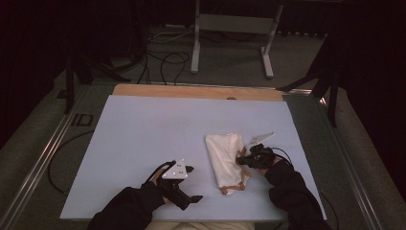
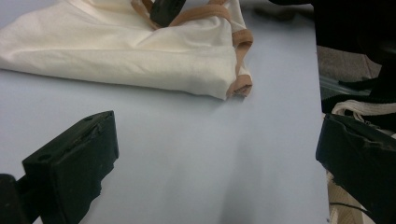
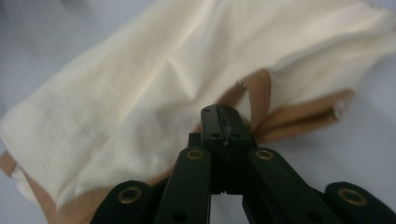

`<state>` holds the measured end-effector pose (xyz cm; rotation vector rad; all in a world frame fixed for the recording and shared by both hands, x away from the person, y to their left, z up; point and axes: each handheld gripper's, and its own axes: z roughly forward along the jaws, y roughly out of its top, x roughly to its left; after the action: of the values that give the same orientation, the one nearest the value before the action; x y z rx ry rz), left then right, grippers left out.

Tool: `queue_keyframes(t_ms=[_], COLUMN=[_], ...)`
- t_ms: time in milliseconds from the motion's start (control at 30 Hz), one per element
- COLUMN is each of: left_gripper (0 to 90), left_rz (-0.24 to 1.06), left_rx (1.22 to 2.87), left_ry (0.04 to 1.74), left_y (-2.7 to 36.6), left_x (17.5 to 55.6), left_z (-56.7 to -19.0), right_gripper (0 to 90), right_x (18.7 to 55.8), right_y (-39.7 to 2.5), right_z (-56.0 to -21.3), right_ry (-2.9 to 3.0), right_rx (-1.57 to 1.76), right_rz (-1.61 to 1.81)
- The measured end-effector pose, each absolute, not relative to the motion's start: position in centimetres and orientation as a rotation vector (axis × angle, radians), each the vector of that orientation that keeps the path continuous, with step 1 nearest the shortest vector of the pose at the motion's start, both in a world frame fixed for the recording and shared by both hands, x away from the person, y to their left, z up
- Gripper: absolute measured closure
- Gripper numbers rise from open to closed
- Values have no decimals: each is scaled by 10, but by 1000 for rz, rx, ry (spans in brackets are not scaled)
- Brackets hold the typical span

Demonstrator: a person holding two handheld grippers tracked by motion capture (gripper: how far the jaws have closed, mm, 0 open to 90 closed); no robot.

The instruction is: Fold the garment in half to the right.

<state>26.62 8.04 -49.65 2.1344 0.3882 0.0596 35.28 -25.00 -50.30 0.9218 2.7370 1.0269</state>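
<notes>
Two grippers at work: cream garment (image 1: pixel 225 158) with tan trim lies folded right of centre on blue table (image 1: pixel 143 129). Right gripper (image 3: pixel 219 114) pinched shut on tan strap; left gripper (image 1: pixel 194 184) wide open, empty, nearby. Folding seemingly well along, final tucks left.

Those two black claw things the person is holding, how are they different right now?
The left gripper has its jaws spread wide with nothing between them; the right gripper has its jaws pressed together.
The left gripper hovers over bare table, apart from the cloth; the right gripper sits at the cloth's tan-trimmed edge and seems to pinch it.
Both are black, two-jawed, hand-held tools carrying a grey three-cornered plate.
</notes>
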Motion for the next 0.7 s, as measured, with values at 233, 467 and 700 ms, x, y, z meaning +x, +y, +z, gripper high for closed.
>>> queue_keyframes(t_ms=[233,467,700], left_gripper=[2,2,2], left_rz=[61,62,65], left_rx=[2130,2131,2131], left_ry=[395,393,394], left_y=[82,82,83], left_x=[267,267,268], left_z=[-497,-498,-498], right_gripper=[900,900,749], right_x=[347,343,345], right_y=[-271,-269,-268], right_z=[-507,-493,-483], right_ry=[2674,2632,2564], right_rx=[1023,988,1003], right_rz=[1055,1143,1195])
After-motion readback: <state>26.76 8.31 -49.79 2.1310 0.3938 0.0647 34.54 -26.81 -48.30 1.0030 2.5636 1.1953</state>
